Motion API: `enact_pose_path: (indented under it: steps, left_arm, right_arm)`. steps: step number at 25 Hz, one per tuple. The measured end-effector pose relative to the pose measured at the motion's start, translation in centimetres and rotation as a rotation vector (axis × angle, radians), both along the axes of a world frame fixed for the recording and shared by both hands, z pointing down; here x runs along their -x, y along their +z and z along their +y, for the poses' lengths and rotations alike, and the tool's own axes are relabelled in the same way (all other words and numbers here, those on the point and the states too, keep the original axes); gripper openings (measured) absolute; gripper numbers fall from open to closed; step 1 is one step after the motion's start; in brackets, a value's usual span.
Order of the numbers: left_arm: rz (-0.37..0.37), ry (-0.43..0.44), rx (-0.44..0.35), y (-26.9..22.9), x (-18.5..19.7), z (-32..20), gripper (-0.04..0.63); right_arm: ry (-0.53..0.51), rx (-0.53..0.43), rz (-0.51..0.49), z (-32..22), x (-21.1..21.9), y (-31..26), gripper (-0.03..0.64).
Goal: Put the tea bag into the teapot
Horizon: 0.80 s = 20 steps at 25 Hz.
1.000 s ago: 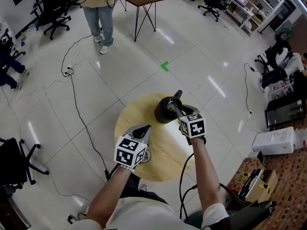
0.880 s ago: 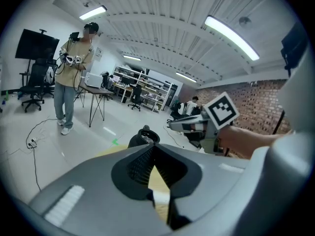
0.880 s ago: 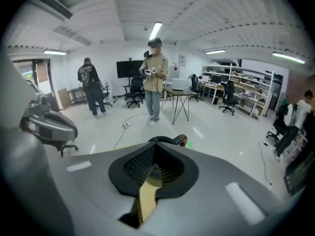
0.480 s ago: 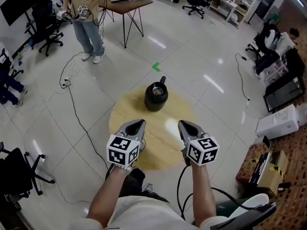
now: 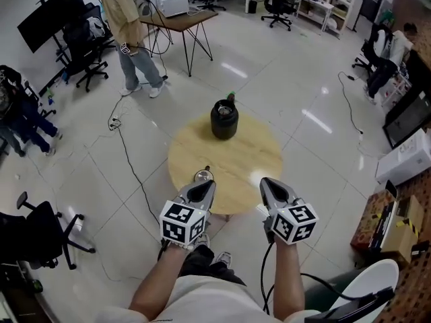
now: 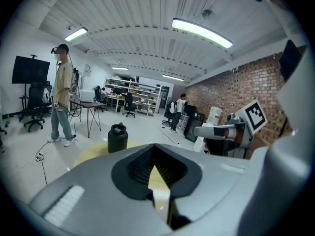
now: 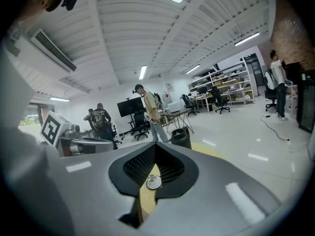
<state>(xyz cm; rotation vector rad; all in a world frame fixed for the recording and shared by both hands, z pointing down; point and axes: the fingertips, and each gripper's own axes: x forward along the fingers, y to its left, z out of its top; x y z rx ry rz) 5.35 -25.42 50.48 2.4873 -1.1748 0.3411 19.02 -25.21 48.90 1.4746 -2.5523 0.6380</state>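
The black teapot stands at the far side of the round wooden table; it also shows in the left gripper view and the right gripper view. A small round lid lies near the table's near left edge, seen past the right jaws too. My left gripper and right gripper hover side by side over the near edge, both shut and holding nothing. No tea bag is visible in any view.
A person stands at the back left beside a hairpin-leg table. A cable runs across the floor left of the round table. An office chair stands at left, and boxes at right.
My right gripper has pulled back from the teapot to the table's near edge. The view has backed away, so the teapot now lies farther off.
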Motion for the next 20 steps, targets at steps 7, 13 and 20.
enact_pose_path:
  steps: [7, 13, 20]
  left_arm:
    - [-0.01, 0.034, -0.019, -1.2, 1.3, 5.0, 0.012]
    - [0.021, 0.029, -0.042, -1.6, 6.3, 8.6, 0.012]
    - [0.069, 0.022, -0.064, -2.3, 14.1, 12.6, 0.012]
  right_arm:
    - [-0.015, -0.015, -0.039, 5.9, 2.6, -1.3, 0.0]
    - [0.021, -0.008, -0.04, 10.7, 6.5, -1.3, 0.001]
    - [0.045, -0.018, -0.017, 15.6, 15.0, -1.8, 0.0]
